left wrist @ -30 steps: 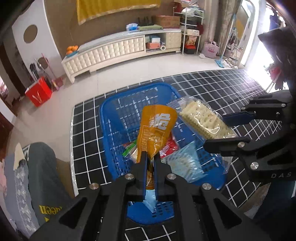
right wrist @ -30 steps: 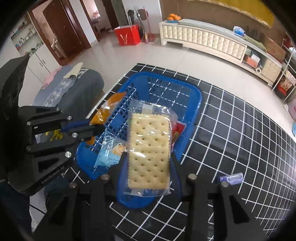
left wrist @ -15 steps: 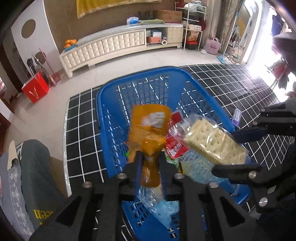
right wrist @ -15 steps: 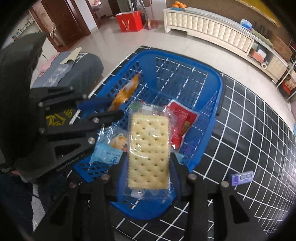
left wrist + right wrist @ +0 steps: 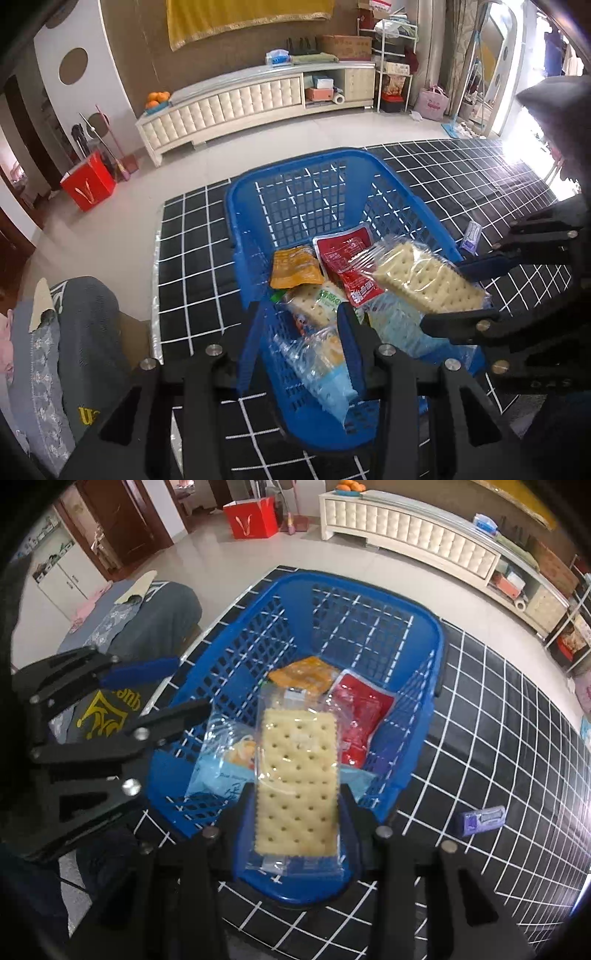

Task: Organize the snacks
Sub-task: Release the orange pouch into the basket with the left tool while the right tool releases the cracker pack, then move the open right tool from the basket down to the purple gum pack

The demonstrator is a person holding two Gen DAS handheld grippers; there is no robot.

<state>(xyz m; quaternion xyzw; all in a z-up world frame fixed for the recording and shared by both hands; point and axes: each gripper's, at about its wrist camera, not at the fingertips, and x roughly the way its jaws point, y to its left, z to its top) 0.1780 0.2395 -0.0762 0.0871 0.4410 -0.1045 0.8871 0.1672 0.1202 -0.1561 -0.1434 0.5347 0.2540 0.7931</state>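
A blue plastic basket (image 5: pixel 306 170) (image 5: pixel 424 624) stands on a black grid-patterned table. Inside lie an orange snack pouch (image 5: pixel 293 266) (image 5: pixel 303 674), a red packet (image 5: pixel 349 262) (image 5: pixel 360 716), a green-labelled cracker pack (image 5: pixel 317 304) and a light blue clear bag (image 5: pixel 325 365) (image 5: pixel 221 764). My left gripper (image 5: pixel 299 314) (image 5: pixel 162 686) is open over the basket's near side, with nothing between its fingers. My right gripper (image 5: pixel 295 801) (image 5: pixel 465 291) is shut on a clear-wrapped cracker pack (image 5: pixel 297 786) (image 5: pixel 421 277), held above the basket.
A small purple packet (image 5: pixel 484 818) (image 5: pixel 472 236) lies on the table right of the basket. A grey cushioned seat (image 5: pixel 74 350) sits at the left. Beyond the table are a white cabinet (image 5: pixel 229 107) and a red bag (image 5: pixel 86 182) on the floor.
My left gripper opened and let go of the orange pouch, which now lies in the basket. My right gripper moved forward over the basket, still holding the cracker pack.
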